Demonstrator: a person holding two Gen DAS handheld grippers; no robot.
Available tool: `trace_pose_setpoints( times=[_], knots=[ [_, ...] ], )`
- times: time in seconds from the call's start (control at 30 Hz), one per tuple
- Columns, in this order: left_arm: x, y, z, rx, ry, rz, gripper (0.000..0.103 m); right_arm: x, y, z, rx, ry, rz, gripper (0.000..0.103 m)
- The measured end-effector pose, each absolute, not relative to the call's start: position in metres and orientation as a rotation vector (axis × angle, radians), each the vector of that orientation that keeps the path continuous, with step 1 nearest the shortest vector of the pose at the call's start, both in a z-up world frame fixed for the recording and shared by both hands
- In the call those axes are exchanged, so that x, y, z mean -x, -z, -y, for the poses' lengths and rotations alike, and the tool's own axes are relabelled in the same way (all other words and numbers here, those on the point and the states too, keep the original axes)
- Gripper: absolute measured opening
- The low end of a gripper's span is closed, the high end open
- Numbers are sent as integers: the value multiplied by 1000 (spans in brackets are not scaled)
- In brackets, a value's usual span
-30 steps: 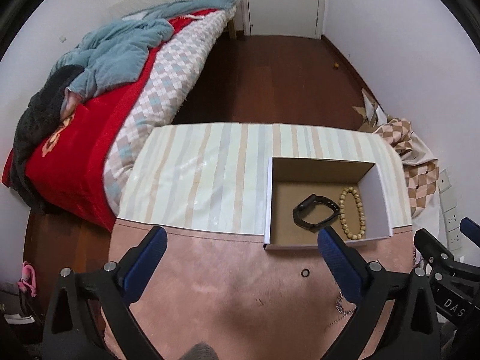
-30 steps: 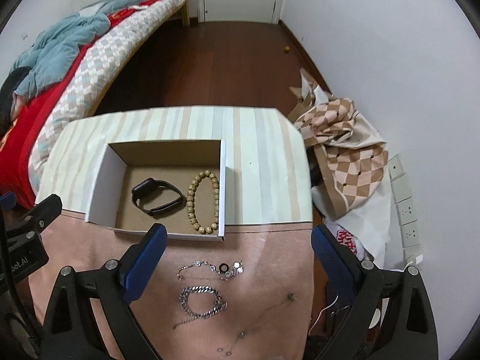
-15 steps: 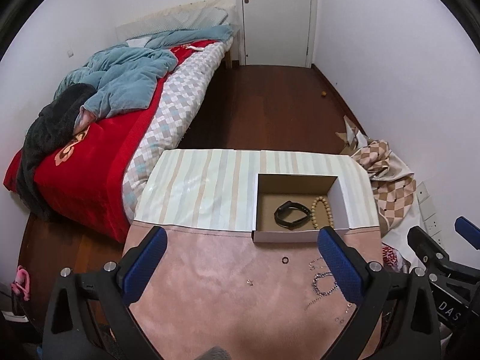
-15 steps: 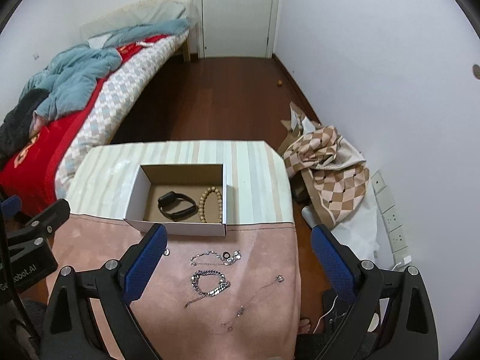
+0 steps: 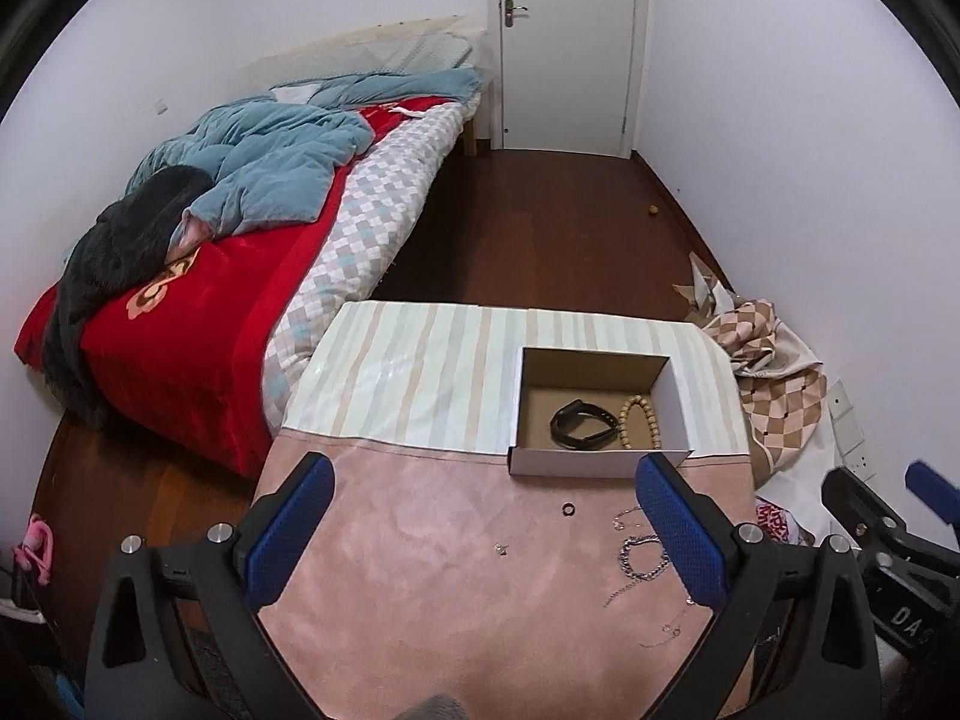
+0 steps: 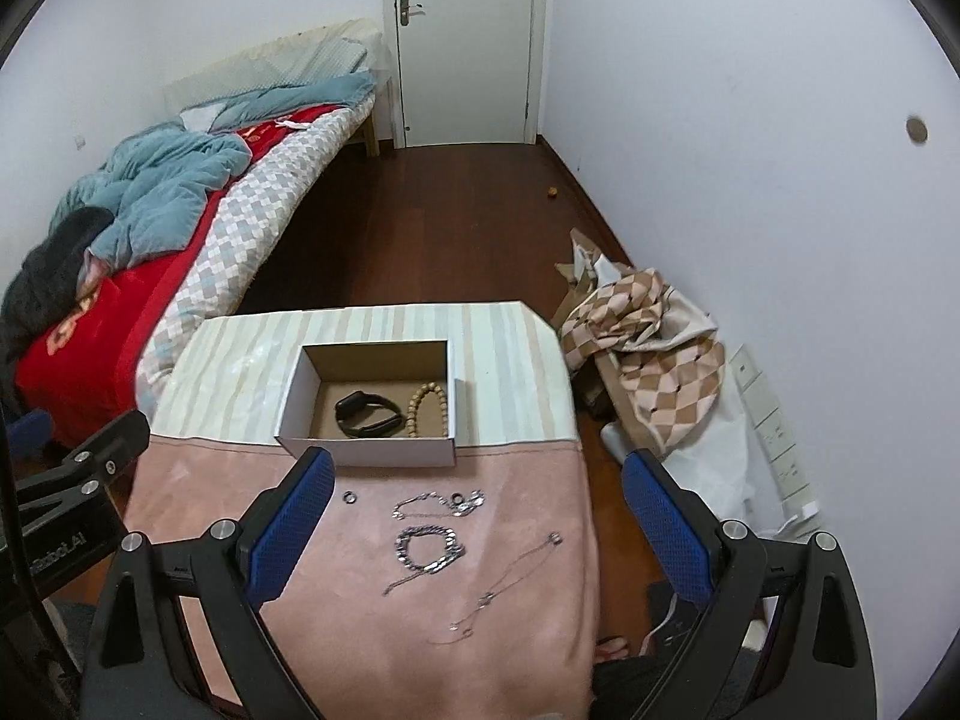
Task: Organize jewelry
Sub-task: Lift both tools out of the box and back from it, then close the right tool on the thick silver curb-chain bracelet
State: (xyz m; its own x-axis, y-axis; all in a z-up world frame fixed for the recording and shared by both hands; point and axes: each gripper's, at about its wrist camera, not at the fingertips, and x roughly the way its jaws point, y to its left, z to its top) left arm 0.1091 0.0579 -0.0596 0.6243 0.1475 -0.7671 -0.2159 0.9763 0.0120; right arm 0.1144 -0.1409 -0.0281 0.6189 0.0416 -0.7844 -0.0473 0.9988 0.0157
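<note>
An open cardboard box (image 6: 312, 381) (image 5: 677, 402) stands on the table and holds a black wristband (image 6: 367, 414) (image 5: 583, 423) and a wooden bead bracelet (image 6: 425, 409) (image 5: 641, 420). On the pink cloth (image 6: 360, 600) in front of it lie a small dark ring (image 6: 349, 498) (image 5: 567, 508), a thin chain with rings (image 6: 441, 501), a thick silver chain bracelet (image 6: 427, 549) (image 5: 641, 558) and a fine necklace (image 6: 504, 588). A tiny earring (image 5: 501, 549) lies apart. My left gripper (image 5: 483, 516) and right gripper (image 6: 474, 504) are open, empty, held high above the cloth.
The table has a striped cover (image 5: 414, 372) at its far half. A bed (image 5: 240, 252) with red blanket stands to the left. A checked cloth pile (image 6: 648, 348) lies on the floor at the right by the wall. A white door (image 6: 465, 42) is at the back.
Both grippers have risen and pulled back from the table, so the box and jewelry look smaller and farther. Both stay open and empty.
</note>
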Motion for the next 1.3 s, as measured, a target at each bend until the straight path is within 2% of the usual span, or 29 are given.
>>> trace_pose_setpoints(
  times=[0.1, 0.3, 0.4, 0.53, 0.7, 0.8, 0.83, 0.9, 0.93, 1.3],
  knots=[
    [-110, 83, -63, 87, -229, -895, 102, -118, 53, 152, -57, -60, -963, 98],
    [-115, 156, -78, 104, -286, -1040, 102, -131, 137, 169, -121, -38, -1127, 97],
    [-111, 185, -88, 106, -325, -1100, 102, -141, 183, 170, -111, -27, -1210, 83],
    [-106, 213, -100, 109, -365, -1155, 102, -152, 232, 167, -118, -25, -1281, 76],
    [-103, 230, -110, 129, -388, -1191, 102, -161, 263, 155, -110, -24, -1315, 61],
    [-106, 237, -112, 132, -391, -1204, 102, -161, 273, 147, -95, -37, -1324, 41],
    [-108, 239, -112, 130, -387, -1207, 102, -161, 277, 145, -88, -41, -1330, 28],
    [-111, 241, -108, 121, -371, -1208, 102, -159, 274, 145, -86, -52, -1305, 13],
    [-112, 242, -103, 115, -360, -1208, 102, -159, 274, 147, -108, -73, -1304, 1],
    [-150, 248, -59, 114, -238, -1218, 102, -165, 225, 173, -229, -116, -1168, 0]
  ],
)
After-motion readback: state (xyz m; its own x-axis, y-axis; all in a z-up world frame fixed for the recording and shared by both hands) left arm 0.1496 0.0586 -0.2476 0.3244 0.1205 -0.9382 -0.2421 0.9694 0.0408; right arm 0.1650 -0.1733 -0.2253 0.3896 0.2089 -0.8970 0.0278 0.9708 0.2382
